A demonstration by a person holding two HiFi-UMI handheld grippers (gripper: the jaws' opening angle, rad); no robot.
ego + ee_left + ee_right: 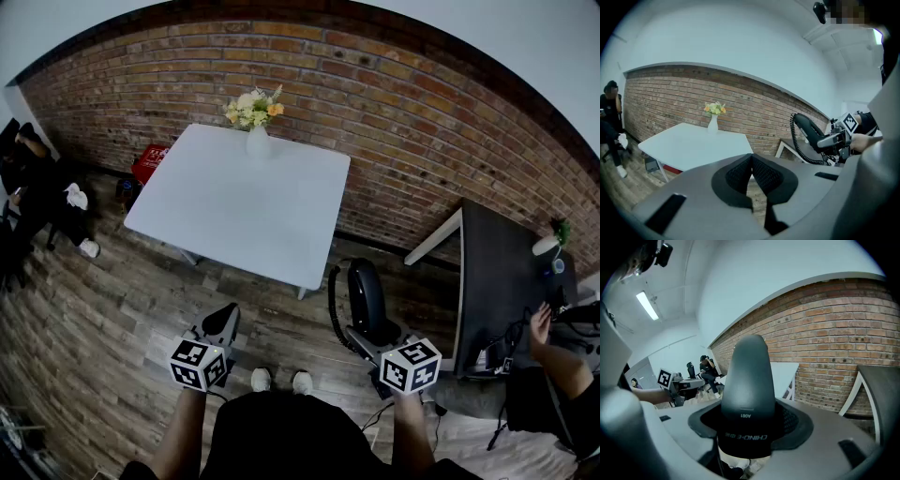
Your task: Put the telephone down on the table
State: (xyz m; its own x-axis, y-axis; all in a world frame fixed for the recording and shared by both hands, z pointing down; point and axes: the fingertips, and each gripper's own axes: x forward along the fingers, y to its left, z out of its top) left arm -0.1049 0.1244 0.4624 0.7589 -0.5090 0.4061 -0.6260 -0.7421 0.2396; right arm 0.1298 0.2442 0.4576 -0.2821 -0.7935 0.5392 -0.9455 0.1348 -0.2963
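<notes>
A black telephone handset with a coiled cord stands upright between the jaws of my right gripper, which is shut on it, wide. In the right gripper view the telephone fills the middle, its lower end clamped in the right gripper. My left gripper hangs over the wooden floor, shut with nothing in it; its pads meet in the left gripper view. The white table stands ahead of both grippers, with a vase of flowers at its far edge.
A brick wall runs behind the table. A dark desk stands at the right, with a person's hand over it. People sit at the far left. A red box lies by the table's left corner.
</notes>
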